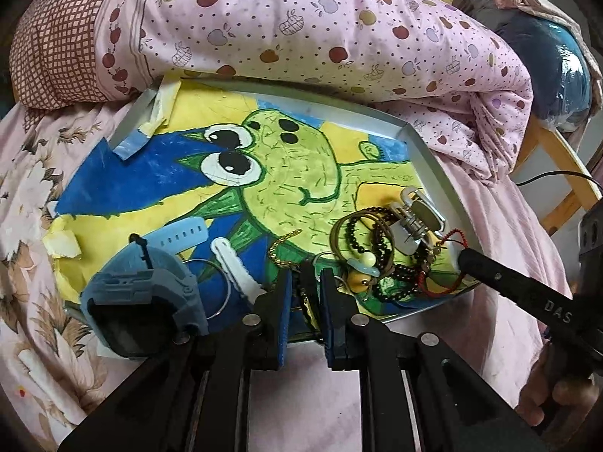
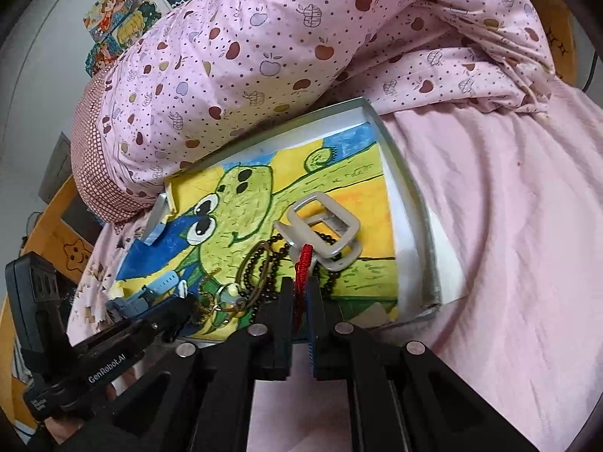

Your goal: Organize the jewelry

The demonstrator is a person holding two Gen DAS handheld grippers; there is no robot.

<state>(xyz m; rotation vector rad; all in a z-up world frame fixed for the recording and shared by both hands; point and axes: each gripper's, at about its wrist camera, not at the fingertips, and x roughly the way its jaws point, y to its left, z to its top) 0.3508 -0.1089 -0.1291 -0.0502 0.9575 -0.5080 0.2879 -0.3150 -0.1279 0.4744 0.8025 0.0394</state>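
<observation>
Red cord pinched while tangled in the jewelry heap

The braided red cord bracelet (image 2: 303, 263) lies in the shallow grey metal tray (image 2: 422, 226), clenched by the right gripper (image 2: 299, 293); lifting may drag the black bead strands (image 2: 279, 260) and grey plastic hair claw (image 2: 324, 226). The left gripper (image 1: 306, 282) looks closed on a thin gold chain (image 1: 282, 248).

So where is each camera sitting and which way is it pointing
Left wrist: on the left hand-held gripper, facing the tray from its near edge; its fingers, the right hand-held gripper and a hand show.
Right wrist: on the right hand-held gripper, facing the tray's right side, shut on a red cord; the left hand-held gripper shows.
Shared: tray, frog drawing, hair clip, beads, quilt.
</observation>
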